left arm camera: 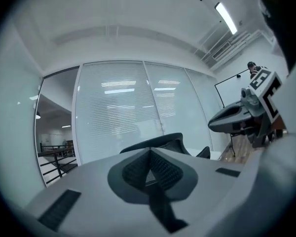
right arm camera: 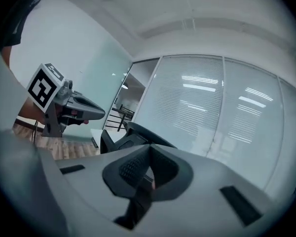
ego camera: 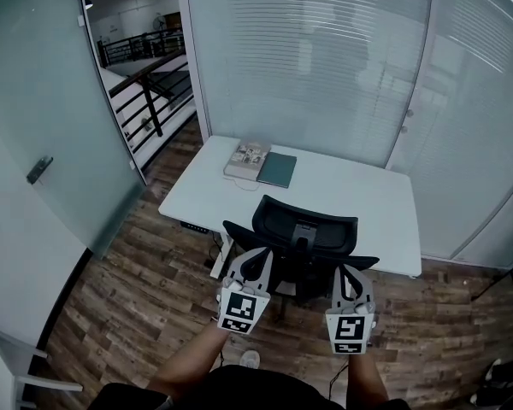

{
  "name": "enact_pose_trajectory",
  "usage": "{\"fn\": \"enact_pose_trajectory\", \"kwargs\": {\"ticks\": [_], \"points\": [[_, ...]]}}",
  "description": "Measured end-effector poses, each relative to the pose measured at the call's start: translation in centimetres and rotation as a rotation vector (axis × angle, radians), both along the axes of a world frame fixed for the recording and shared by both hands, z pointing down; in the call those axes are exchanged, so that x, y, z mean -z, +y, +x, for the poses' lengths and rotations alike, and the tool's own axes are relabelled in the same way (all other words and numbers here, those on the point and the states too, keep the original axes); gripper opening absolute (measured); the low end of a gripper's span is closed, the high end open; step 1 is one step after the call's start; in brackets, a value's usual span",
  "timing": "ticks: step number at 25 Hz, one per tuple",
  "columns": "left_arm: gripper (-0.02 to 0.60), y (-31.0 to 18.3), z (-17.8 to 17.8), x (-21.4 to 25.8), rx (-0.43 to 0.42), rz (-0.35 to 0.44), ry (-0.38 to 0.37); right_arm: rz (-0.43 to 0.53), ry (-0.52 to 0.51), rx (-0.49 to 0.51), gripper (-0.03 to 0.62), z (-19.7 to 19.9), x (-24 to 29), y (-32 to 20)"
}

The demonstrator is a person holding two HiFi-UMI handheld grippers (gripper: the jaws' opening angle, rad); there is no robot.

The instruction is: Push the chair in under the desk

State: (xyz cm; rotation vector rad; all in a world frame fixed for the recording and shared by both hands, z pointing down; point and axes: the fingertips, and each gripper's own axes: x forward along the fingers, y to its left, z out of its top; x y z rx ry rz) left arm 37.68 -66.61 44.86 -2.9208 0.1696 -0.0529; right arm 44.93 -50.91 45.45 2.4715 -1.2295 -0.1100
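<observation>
A black mesh office chair (ego camera: 303,233) stands on the near side of the white desk (ego camera: 359,203), its back towards me and its seat partly under the desk's edge. My left gripper (ego camera: 261,260) is at the left side of the chair back, and my right gripper (ego camera: 352,273) is at the right side. Both point up and forward. In the left gripper view the left gripper (left arm camera: 150,154) is shut and holds nothing, with the chair's top edge (left arm camera: 163,141) just beyond it. The right gripper (right arm camera: 149,153) is likewise shut and holds nothing, with the chair (right arm camera: 138,132) beyond. Contact with the chair cannot be told.
A book (ego camera: 248,156) and a green notebook (ego camera: 278,169) lie at the desk's far edge. Frosted glass walls with blinds (ego camera: 325,49) close in behind and to the right of the desk. A glass door (ego camera: 43,143) is at the left, and the floor (ego camera: 128,306) is wooden.
</observation>
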Motion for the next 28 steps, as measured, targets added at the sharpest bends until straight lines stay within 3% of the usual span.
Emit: {"fn": "enact_pose_trajectory", "kwargs": {"ticks": [3, 11, 17, 28], "points": [[0.014, -0.4, -0.7, 0.1, 0.021, -0.047, 0.011, 0.029, 0.001, 0.000, 0.003, -0.7, -0.1, 0.4], [0.014, -0.4, -1.9, -0.6, 0.052, -0.022, 0.002, 0.051, -0.019, 0.026, 0.002, -2.1, 0.1, -0.2], [0.014, -0.9, -2.5, -0.6, 0.063, -0.048, -0.009, 0.119, -0.147, 0.058, 0.002, -1.9, -0.3, -0.3], [0.014, -1.1, -3.5, -0.7, 0.086, -0.049, -0.009, 0.113, -0.135, 0.081, 0.002, -2.3, -0.1, -0.8]]}}
